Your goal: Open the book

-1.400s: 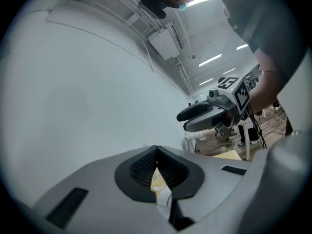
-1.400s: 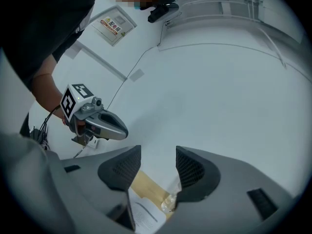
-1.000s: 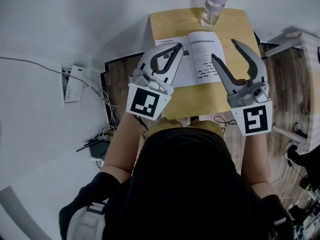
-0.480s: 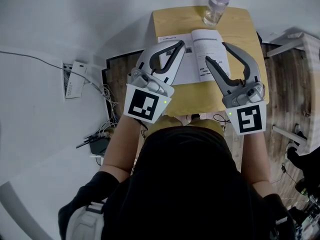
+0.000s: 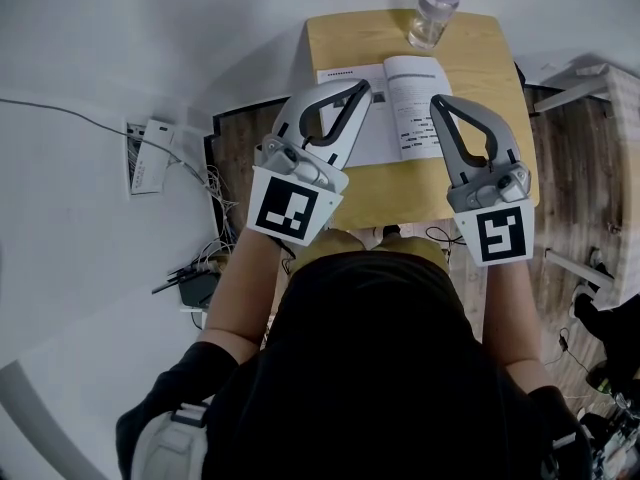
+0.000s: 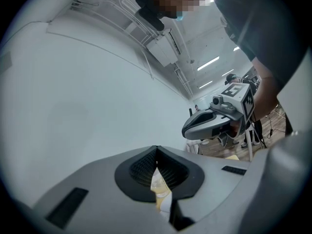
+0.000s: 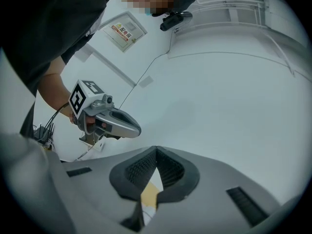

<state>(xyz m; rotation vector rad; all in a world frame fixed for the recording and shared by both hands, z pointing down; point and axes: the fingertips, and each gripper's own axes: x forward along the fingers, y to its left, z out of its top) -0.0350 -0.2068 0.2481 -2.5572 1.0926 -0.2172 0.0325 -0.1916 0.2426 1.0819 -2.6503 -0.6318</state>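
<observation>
Your right gripper (image 5: 437,103) is just snapping its jaws together on nothing. Your left gripper (image 5: 360,88) is sitting pressed together too, empty. The book (image 5: 395,108) is lying open at twelve o'clock on the small wooden table (image 5: 470,53). Pushing forward, you're risking toppling the bottle (image 5: 432,8) beyond it. White floor (image 5: 100,48) all round, with cables (image 5: 205,268) trailing at eight o'clock.

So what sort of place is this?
Probably a lab or workshop room, though I can't be sure: a power strip and loose cables sit beside the table, strip lights run along the ceiling, and a small wooden table holds an open book and a bottle.
</observation>
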